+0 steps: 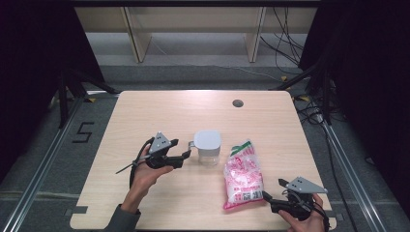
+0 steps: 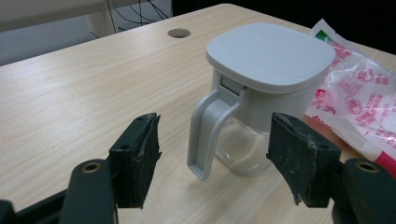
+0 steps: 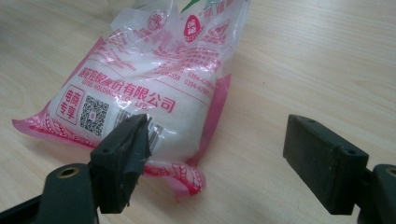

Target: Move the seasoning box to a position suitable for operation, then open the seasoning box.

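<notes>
A clear jug with a grey lid and grey handle [image 1: 207, 147] [image 2: 254, 93] stands upright mid-table. My left gripper [image 1: 181, 151] [image 2: 215, 161] is open just left of it, jaws wide and apart from the handle, nothing between the pads. A pink-and-white plastic bag of white grains [image 1: 243, 175] [image 3: 140, 93] lies flat to the right of the jug. My right gripper [image 1: 273, 192] [image 3: 219, 158] is open near the table's front right corner, its left jaw at the bag's bottom edge, gripping nothing.
A round cable hole [image 1: 237, 103] [image 2: 179, 32] sits near the far edge of the wooden table [image 1: 159, 111]. Beyond the table are wooden frame legs and loose cables on the floor. Metal rails run along both sides.
</notes>
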The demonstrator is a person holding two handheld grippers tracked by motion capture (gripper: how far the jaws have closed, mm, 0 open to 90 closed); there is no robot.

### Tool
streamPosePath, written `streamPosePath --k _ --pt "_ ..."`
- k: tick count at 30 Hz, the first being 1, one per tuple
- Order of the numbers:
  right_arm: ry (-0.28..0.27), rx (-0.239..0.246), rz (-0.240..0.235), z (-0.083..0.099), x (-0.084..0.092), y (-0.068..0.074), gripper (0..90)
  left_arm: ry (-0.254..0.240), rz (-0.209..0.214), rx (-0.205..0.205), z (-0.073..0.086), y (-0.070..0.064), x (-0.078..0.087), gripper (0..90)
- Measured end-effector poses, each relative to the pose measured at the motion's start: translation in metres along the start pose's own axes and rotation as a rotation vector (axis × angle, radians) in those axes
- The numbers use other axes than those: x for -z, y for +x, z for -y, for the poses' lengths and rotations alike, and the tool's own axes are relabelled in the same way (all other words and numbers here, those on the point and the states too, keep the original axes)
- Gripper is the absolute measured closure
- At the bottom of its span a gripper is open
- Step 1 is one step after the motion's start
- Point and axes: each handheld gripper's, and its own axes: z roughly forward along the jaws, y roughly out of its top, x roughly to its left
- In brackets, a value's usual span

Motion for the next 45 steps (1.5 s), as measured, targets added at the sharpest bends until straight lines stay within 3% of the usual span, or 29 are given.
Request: streamPosePath --k 8,12,13,14,16,21,23,26,30,33,40,43,45 --pt "-0.002 0.007 0.005 0.0 -0.001 -0.002 23.3 0.0 0.006 0.011 -0.003 -0.001 0.001 35.2" --pt "-0.004 0.007 0.004 0.0 -0.001 -0.002 23.3 -0.037 0.026 0.009 -0.005 -0.002 0.004 52.1" --pt "-0.004 0.007 0.004 0.0 -0.001 -0.002 23.3 -0.046 0.02 -0.002 -0.006 -0.003 0.005 52.1" --pt "-0.001 0.004 0.005 0.0 -0.001 -0.002 23.3 -0.065 0.015 -0.009 -0.006 -0.003 0.005 64.9" --pt "0.002 -0.002 0.006 0.0 -0.001 -0.002 23.3 -0.092 -0.024 -0.021 -0.007 -0.005 0.008 75.9" --pt "-0.001 0.003 0.022 -0.001 0.001 -0.001 23.4 -0.114 -0.025 -0.049 -0.012 -0.009 0.007 87.9" --pt "0.0 0.005 0.023 -0.001 0.001 -0.001 23.4 -0.131 -0.005 -0.032 -0.015 -0.011 0.003 89.1" --pt "-0.006 0.008 0.03 -0.001 0.0 -0.002 23.5 -0.138 0.006 -0.051 -0.022 -0.013 -0.003 89.4" --pt "-0.015 0.003 0.028 -0.001 0.0 -0.002 23.5 -0.129 0.008 -0.066 -0.026 -0.015 -0.012 89.5" --pt "-0.012 -0.004 0.022 -0.002 0.0 -0.001 23.5 -0.116 0.01 -0.047 -0.026 -0.011 -0.02 89.4" --pt "-0.015 -0.005 0.028 -0.002 0.001 -0.001 23.7 -0.105 0.009 -0.026 -0.027 -0.006 -0.028 89.4" --pt "-0.015 -0.003 0.03 -0.002 0.001 -0.001 23.7 -0.101 0.011 -0.046 -0.027 -0.006 -0.027 89.4" --pt "-0.023 -0.01 0.015 -0.003 0.002 -0.001 24.4 -0.107 0.017 -0.035 -0.026 -0.007 -0.027 89.3"
